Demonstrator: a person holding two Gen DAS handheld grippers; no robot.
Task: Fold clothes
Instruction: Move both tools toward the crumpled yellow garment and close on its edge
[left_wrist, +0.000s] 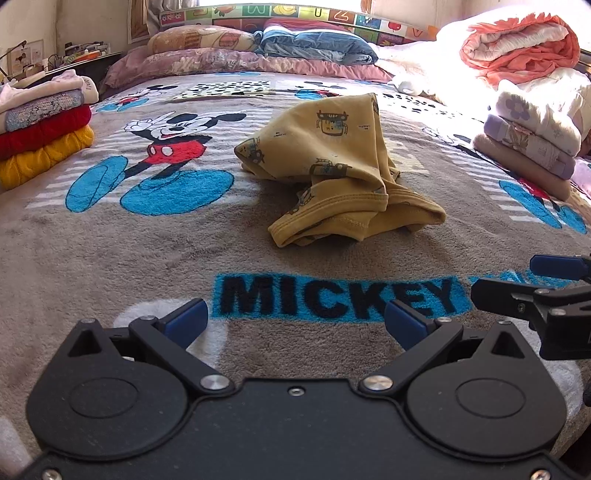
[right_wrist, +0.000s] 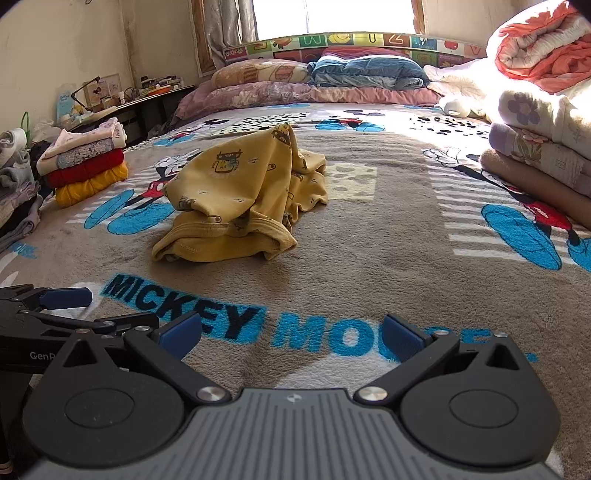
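Garment: the crumpled yellow printed garment (left_wrist: 332, 166) lies in a heap mid-bed on the Mickey blanket (left_wrist: 147, 258), well in from the near edge.
Left hand-held gripper (left_wrist: 295, 321): jaws wide, empty, low at the near edge.
Right hand-held gripper (right_wrist: 291, 334): jaws wide, empty, just beside the left.
Surroundings: folded stack (left_wrist: 40, 125) at the left edge, folded bedding (left_wrist: 532, 140) at the right.
Risk: hems are bunched and layered; a pinch could likely catch several layers or the plush blanket, dragging the heap instead of spreading it.
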